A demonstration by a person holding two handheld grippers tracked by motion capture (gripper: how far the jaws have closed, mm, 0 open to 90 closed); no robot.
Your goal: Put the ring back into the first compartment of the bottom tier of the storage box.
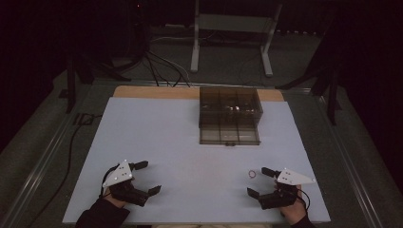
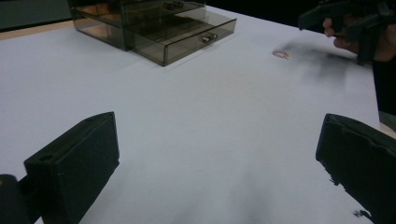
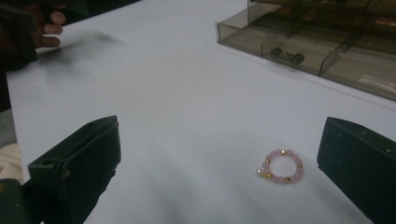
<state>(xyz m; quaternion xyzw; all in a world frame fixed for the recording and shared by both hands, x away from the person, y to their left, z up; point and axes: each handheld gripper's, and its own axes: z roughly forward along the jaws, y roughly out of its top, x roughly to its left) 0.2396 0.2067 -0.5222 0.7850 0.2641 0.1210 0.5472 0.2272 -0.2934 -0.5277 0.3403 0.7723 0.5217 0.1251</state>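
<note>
Right tool wide open beside small pink-and-gold bead ring, ungrasped on white worktop; left tool open, empty; smoky clear-plastic drawer box drawer open, awaiting ring

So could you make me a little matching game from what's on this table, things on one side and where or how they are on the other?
Things:
1. bead ring
2. smoky drawer box
3. left hand-held gripper
4. right hand-held gripper

Places or states:
A. at the far side of the white table, bottom drawer pulled out
B. jaws open, at the near left, nothing between them
C. lying flat on the table, pink with gold beads
D. jaws open, at the near right, close to the bead ring

Pairs: 1-C, 2-A, 3-B, 4-D
</note>
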